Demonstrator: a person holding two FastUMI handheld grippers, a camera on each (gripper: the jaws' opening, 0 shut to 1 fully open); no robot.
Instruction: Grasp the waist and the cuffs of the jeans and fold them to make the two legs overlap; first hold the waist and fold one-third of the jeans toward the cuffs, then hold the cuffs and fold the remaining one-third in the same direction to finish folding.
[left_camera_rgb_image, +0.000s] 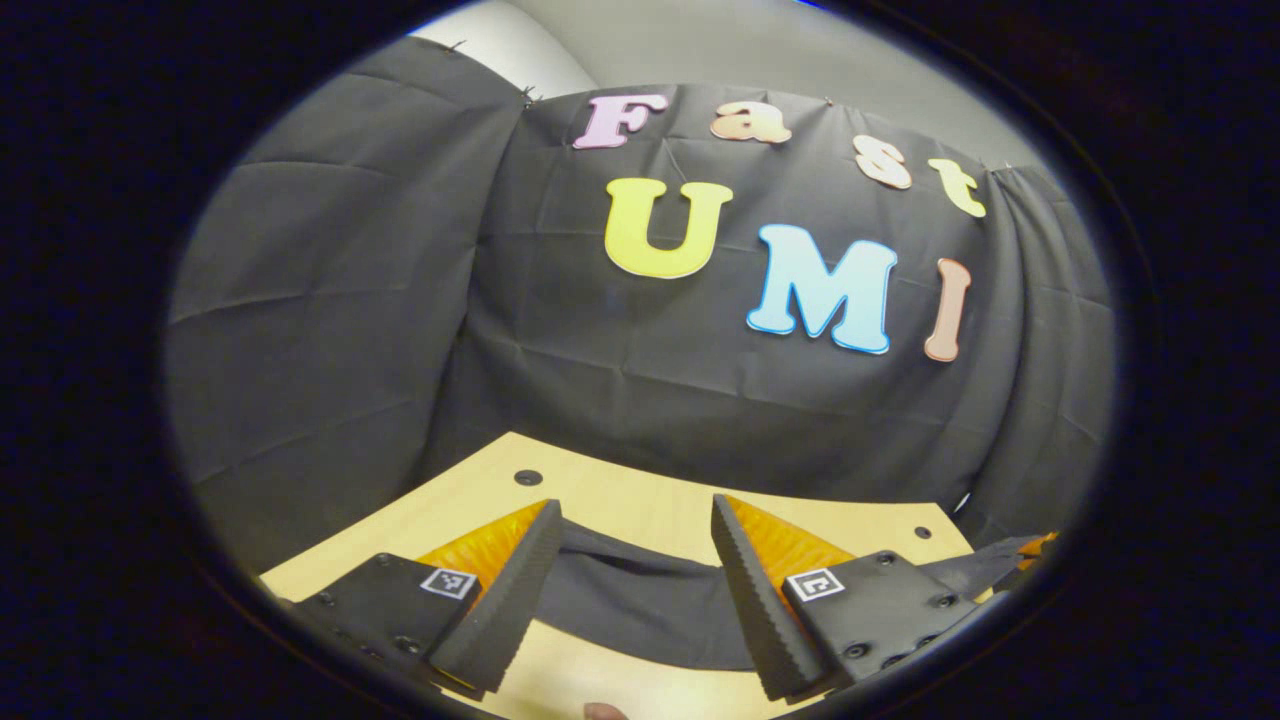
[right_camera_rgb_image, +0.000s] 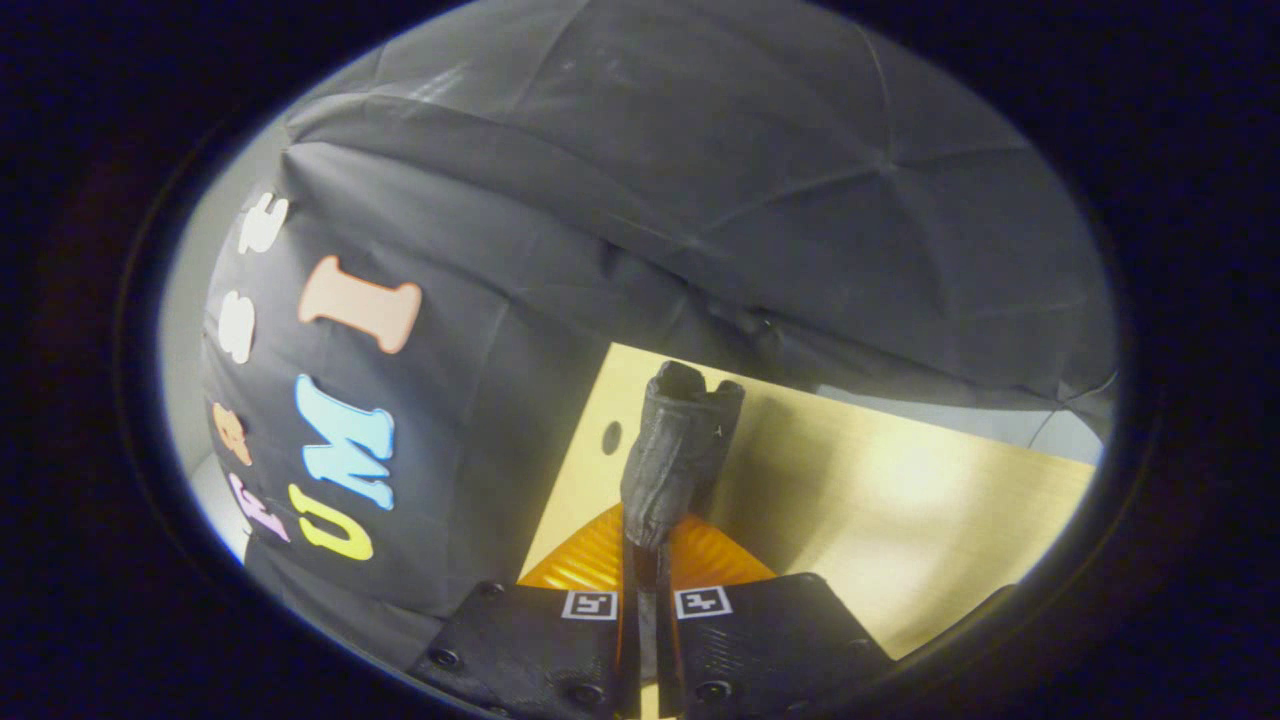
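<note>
The right gripper (right_camera_rgb_image: 648, 560) pinches a bunched end of the dark jeans (right_camera_rgb_image: 675, 450), whose length runs straight ahead of its fingers over the table (right_camera_rgb_image: 900, 500). The left gripper (left_camera_rgb_image: 636, 590) gapes wide, empty, with denim just beyond and between its 2 fingers. It should probably clamp before any lift, both ends rising evenly.

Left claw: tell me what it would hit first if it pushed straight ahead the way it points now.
Probably the dark denim jeans, which lie on the light wooden table between the open fingers of the left claw. If it passes above them, the black cloth wall comes next; depth is unclear.
</note>
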